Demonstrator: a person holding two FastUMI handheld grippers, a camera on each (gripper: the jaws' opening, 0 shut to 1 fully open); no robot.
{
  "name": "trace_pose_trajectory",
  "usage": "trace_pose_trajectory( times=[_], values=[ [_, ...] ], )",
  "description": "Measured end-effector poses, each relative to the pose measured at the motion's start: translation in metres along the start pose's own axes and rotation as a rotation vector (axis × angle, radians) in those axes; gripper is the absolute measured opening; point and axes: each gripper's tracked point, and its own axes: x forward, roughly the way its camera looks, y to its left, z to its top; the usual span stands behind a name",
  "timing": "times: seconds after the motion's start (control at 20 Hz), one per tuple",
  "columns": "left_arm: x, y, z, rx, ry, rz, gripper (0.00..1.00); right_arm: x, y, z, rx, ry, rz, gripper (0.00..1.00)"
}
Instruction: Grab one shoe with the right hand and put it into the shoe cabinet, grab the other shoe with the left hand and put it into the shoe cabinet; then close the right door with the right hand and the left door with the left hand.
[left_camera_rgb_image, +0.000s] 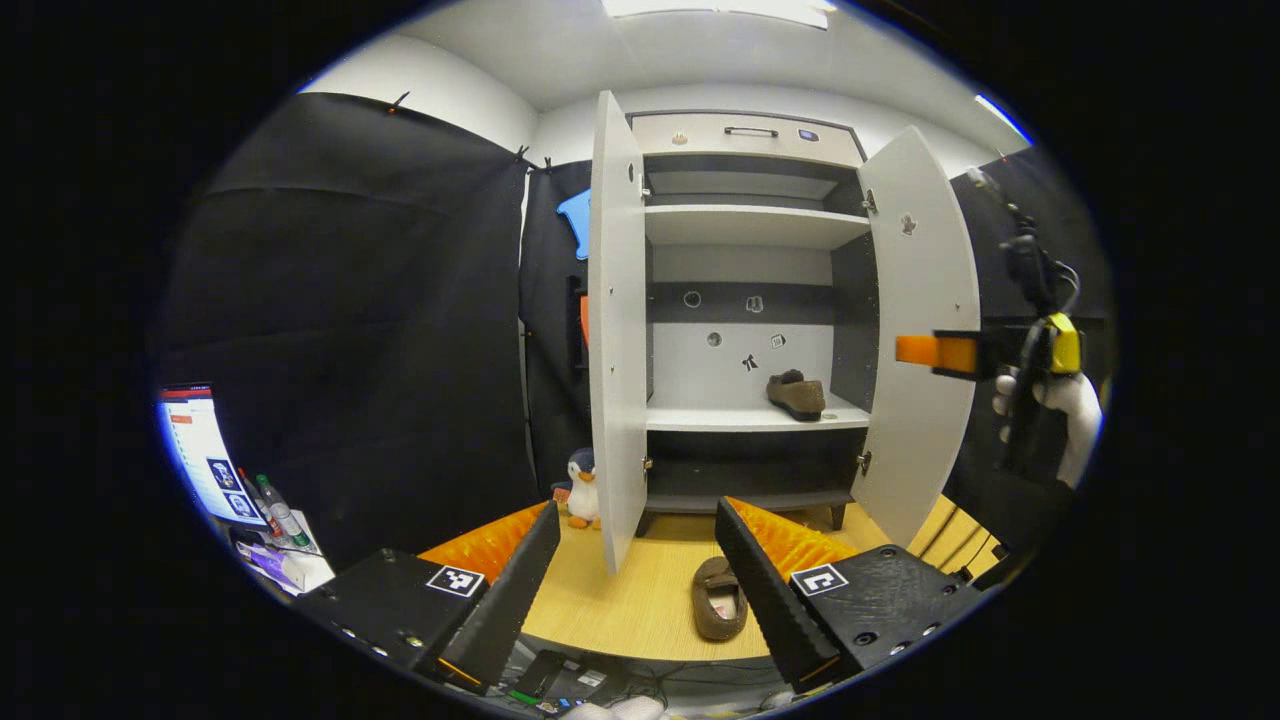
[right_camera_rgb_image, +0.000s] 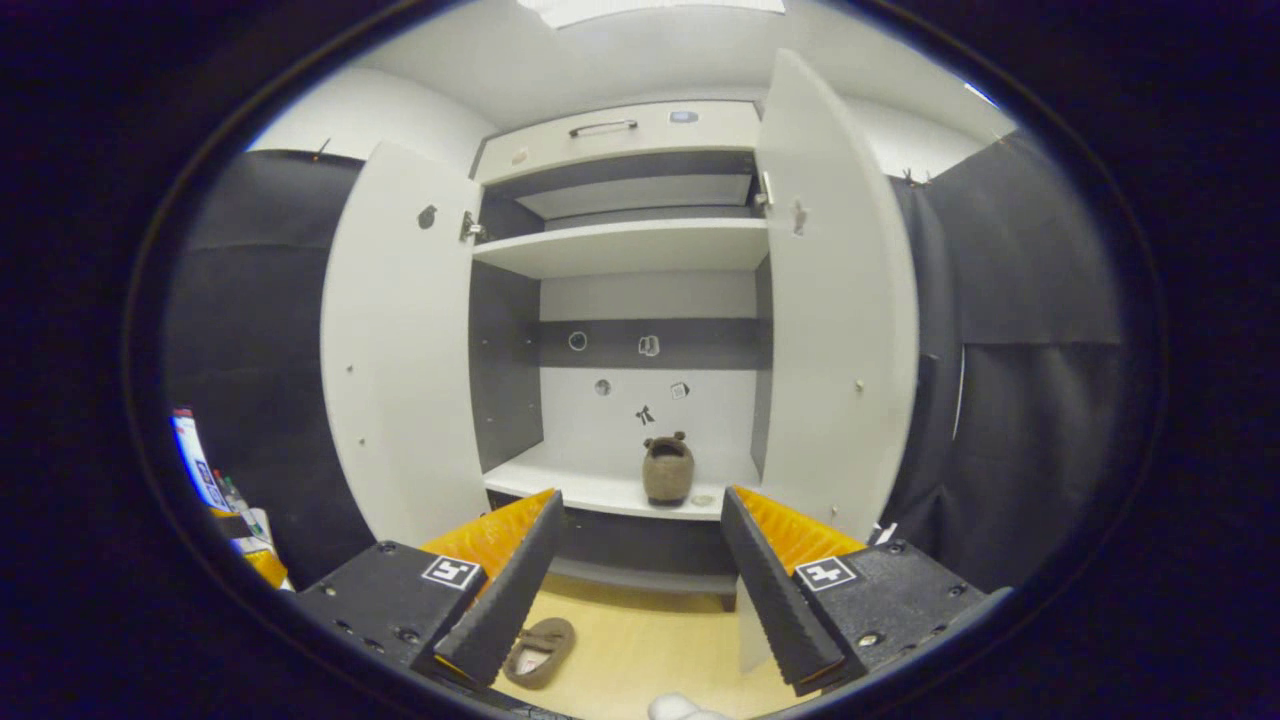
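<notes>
Shoe cabinet (left_camera_rgb_image: 750, 130): standing with both doors swung wide, one brown shoe (left_camera_rgb_image: 796, 393) already sitting on the middle shelf (left_camera_rgb_image: 720, 418), toward its right side in the left gripper view. The second shoe (left_camera_rgb_image: 719, 598) is lying on the pale wooden floor (left_camera_rgb_image: 620, 590) in front of the cabinet, opening up, just beside your left tool's right finger in that view.

Left tool (left_camera_rgb_image: 638, 575): you are holding it wide and empty, pointed at the cabinet above the floor shoe. Right tool (right_camera_rgb_image: 638, 570): also spread wide, gripping nothing, facing the shelved shoe (right_camera_rgb_image: 667, 470); from the left gripper view it is hanging out beside the right door (left_camera_rgb_image: 915, 330), held in a white-gloved hand (left_camera_rgb_image: 1070, 410).

Risks I am noting from here:
- The floor shoe is lying near the bottom edge of the left door (left_camera_rgb_image: 615, 330). Coming down at an angle, you could be knocking that door with the tool body and swinging it partway shut before the shoe goes in.
- The shoe looks soft. Pinching only the heel rim may be letting it fold and sag, then catch the shelf's front edge on the way in.
- Setting it too far right could be shoving the shelved shoe back or tipping it.
- A shoe left overhanging the shelf would be blocking the doors at closing.
- The penguin toy (left_camera_rgb_image: 582, 487) standing outside the left door seems well out of the way.
</notes>
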Motion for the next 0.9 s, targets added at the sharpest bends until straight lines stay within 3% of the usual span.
trace_pose_trajectory(
  times=[0.35, 0.65, 0.9],
  values=[
    [0.017, -0.024, -0.016, 0.028, 0.024, -0.064, 0.95, -0.09, -0.017, -0.043, -0.046, 0.019, -0.056, 0.99],
    [0.05, -0.057, -0.063, -0.014, 0.093, -0.139, 0.95, -0.094, -0.025, -0.049, -0.051, 0.085, -0.063, 1.0],
    [0.102, -0.074, -0.147, -0.037, 0.228, -0.172, 0.95, -0.096, -0.049, -0.049, -0.057, 0.106, -0.107, 1.0]
  ],
)
